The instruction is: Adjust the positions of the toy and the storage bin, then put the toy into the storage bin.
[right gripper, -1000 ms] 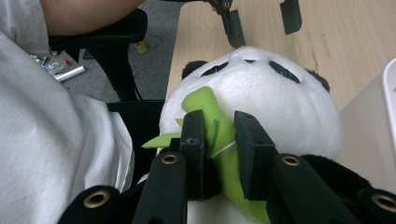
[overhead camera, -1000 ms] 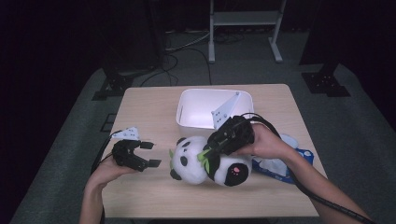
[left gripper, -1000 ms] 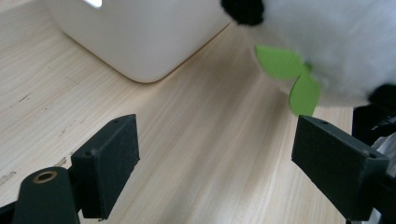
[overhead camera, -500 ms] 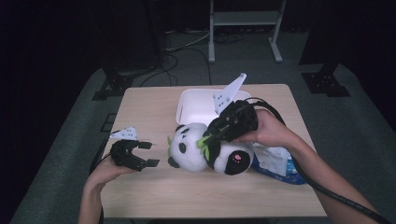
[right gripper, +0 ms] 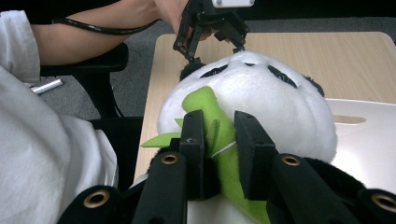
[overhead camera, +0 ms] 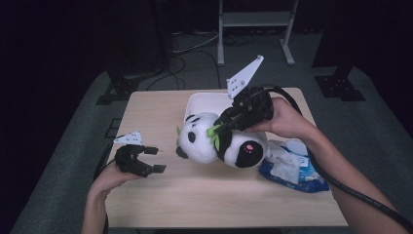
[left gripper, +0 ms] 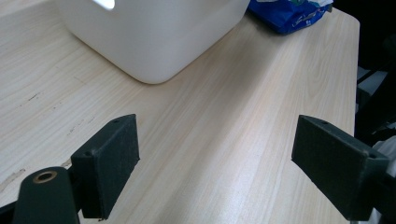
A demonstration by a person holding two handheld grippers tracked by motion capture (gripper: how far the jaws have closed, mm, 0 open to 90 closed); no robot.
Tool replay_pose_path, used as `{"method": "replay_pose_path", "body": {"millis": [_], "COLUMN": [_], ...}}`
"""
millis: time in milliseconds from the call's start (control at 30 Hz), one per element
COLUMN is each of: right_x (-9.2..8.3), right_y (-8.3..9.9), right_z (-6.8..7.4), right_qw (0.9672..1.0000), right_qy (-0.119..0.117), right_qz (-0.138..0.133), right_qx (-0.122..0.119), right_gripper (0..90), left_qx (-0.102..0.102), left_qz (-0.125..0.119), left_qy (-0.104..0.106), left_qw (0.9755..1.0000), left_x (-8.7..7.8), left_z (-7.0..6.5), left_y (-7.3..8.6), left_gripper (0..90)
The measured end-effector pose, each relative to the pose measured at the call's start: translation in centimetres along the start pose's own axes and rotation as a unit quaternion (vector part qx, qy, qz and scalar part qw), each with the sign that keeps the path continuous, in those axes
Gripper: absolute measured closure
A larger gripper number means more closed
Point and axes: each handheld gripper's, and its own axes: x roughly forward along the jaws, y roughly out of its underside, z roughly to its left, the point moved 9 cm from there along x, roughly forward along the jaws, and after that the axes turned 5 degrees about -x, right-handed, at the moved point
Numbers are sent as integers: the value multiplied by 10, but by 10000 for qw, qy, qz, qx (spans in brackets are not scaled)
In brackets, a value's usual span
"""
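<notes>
**Panda clamped by its green stalk, lifted off the desk**

Dark room w/ black stands and loose cables on grey floor behind; one light wood table (overhead camera: 195, 195) fills the middle. Counted, big to small: 1 table, 1 white tub, 1 plush panda, 1 blue wipes pack, 2 grippers.

White tub (overhead camera: 204, 103), 1 only: sits at the far centre of the table, just behind the right jaws. In the left gripper view the same tub (left gripper: 154, 37) stands ahead of the jaws and to the left side, apart from them.

Plush panda (overhead camera: 214, 144), 1: black and white, head toward the left gripper, one pink paw patch facing the camera. It's tilted and looks raised off the wood, near the tub's front edge. It carries one green bamboo stalk (right gripper: 219, 140) w/ leaves.

Blue wipes pack (overhead camera: 292, 168), 1: flat on the table beneath the right forearm, beside the panda's rear end. In the left gripper view it lies far ahead of the jaws, past the tub.

Right gripper (overhead camera: 216, 130): jaws clamped on the green stalk at the panda's chest; the right gripper view shows both pads pressed to it from either side, panda head just beyond the tips.

Left gripper (overhead camera: 153, 160): low by the table's left edge, jaws spread wide, bare wood between them, panda well apart ahead of the tips.
</notes>
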Motion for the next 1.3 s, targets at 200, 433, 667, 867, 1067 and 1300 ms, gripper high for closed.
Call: {"method": "replay_pose_path", "body": {"millis": [200, 433, 667, 867, 1067, 1300], "right_x": [-8, -18, -22, -27, -30, -26], "right_y": [-6, -13, -13, -15, -16, -11], "right_z": [-8, -25, -41, -52, -65, -83], "right_qw": [10000, 9999, 9998, 9997, 9995, 9991], "right_qy": [66, 137, 160, 211, 261, 295], "right_qz": [15, 3, 10, -35, -24, 59], "right_qx": [-16, 36, 118, 152, 196, 291], "right_gripper": [735, 735, 735, 735, 735, 735], "left_qx": [-9, -23, -65, -69, -87, -121], "left_qz": [1, -46, -41, -46, -59, -97], "left_qy": [-16, -18, -16, -13, -20, -17], "left_qw": [10000, 10000, 10000, 10000, 9999, 9999], "left_x": [-2, -5, -4, -5, -6, -8], "left_z": [2, 3, 5, 5, 5, 4], "left_y": [1, 1, 2, 3, 4, 5], "left_gripper": [137, 137, 137, 137, 137, 137]}}
